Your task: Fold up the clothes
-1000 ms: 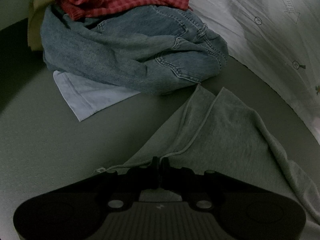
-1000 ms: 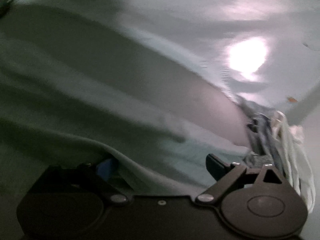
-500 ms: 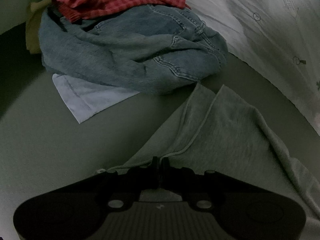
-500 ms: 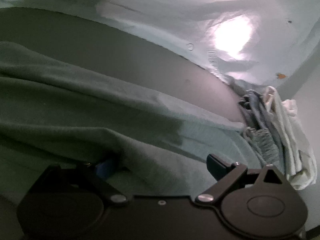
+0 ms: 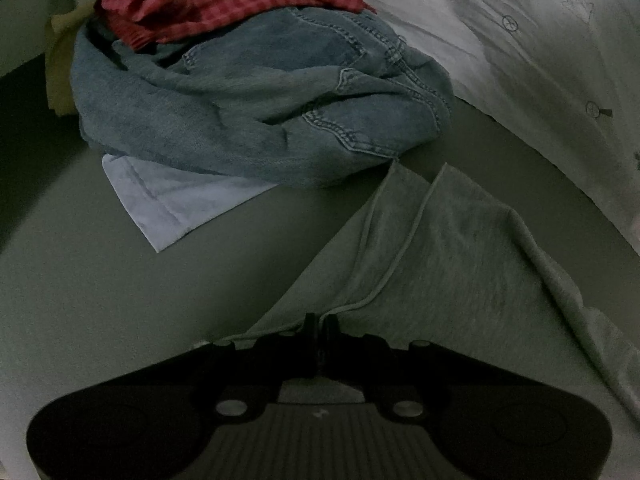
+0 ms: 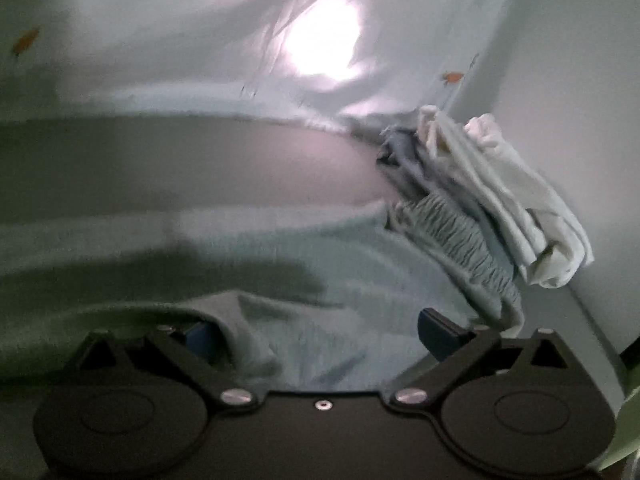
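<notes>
In the left wrist view a grey garment (image 5: 460,260) lies spread on the dark grey surface (image 5: 100,300). My left gripper (image 5: 320,320) is shut on its near hem, which bunches at the tips. The right wrist view, blurred, shows the same kind of grey-green cloth (image 6: 320,264) with a gathered elastic band (image 6: 460,240). My right gripper (image 6: 316,332) stands wide with its jaws opening. A fold of the cloth drapes over the left fingertip (image 6: 200,332) and lies loose between the jaws; the right fingertip (image 6: 436,332) is bare.
A heap of blue jeans (image 5: 248,120), a red checked cloth (image 5: 224,0) and a pale blue cloth (image 5: 172,200) sits beyond the left gripper. A white printed sheet (image 5: 540,60) borders the far side. Crumpled white clothes (image 6: 520,220) lie against a wall (image 6: 580,80).
The right wrist view has rolled and swung, so the white clothes and wall now sit higher and nearer the middle. The right jaws stand slightly wider. The left view is nearly unchanged.
</notes>
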